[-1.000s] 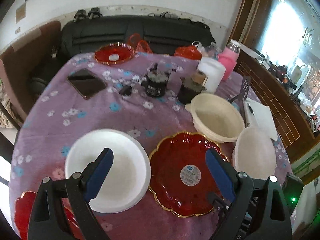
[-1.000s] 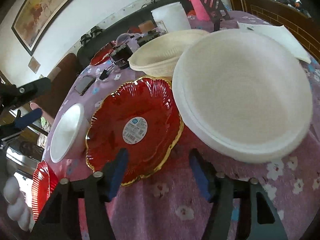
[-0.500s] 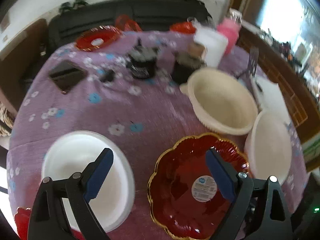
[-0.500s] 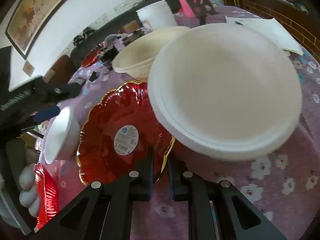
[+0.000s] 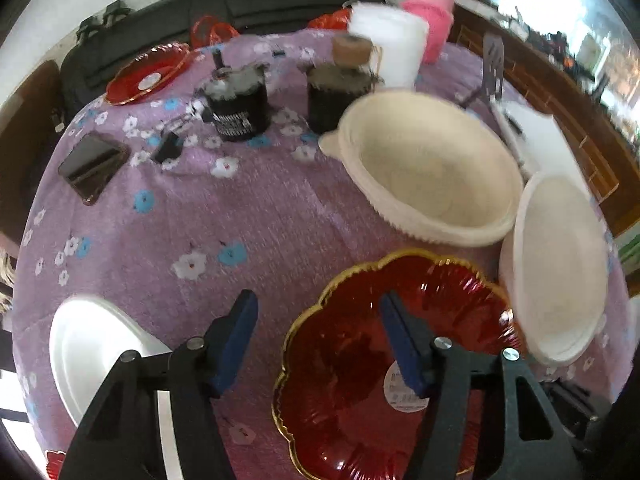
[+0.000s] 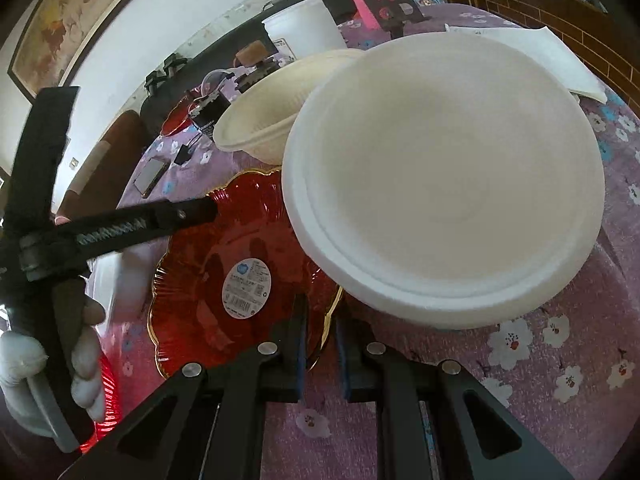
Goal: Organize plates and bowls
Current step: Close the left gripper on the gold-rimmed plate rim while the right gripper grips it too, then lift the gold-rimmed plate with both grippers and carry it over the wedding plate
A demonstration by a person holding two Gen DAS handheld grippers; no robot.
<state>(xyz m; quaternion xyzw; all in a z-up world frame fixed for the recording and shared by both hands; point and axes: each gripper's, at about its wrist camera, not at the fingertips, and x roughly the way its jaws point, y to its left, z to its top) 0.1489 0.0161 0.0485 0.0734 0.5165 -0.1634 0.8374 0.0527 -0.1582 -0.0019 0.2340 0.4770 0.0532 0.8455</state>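
Note:
A red plate with a gold scalloped rim (image 5: 360, 364) (image 6: 208, 264) lies on the purple flowered cloth (image 5: 240, 220). My right gripper (image 6: 321, 326) is shut on the plate's near rim, just under the edge of a stack of white foam plates (image 6: 440, 184) (image 5: 560, 264). My left gripper (image 5: 317, 312) hovers over the plate's left rim. Its jaws are closing with the rim between them, and the pads are clear of it. A cream bowl (image 5: 432, 168) (image 6: 272, 112) sits behind the plate. A white foam bowl (image 5: 92, 348) is at the left.
Two black jars (image 5: 240, 108) (image 5: 336, 92), a white tub (image 5: 396, 48), a pink bottle (image 5: 432, 20) and a phone (image 5: 92, 164) stand further back. A second red plate (image 5: 148, 72) is at the far edge, a third (image 6: 106, 380) at the near left. A gloved hand (image 6: 24, 360) holds the left gripper.
My right gripper closed on the red plate's rim. The left gripper came down and to the right over the plate, and its jaws narrowed.

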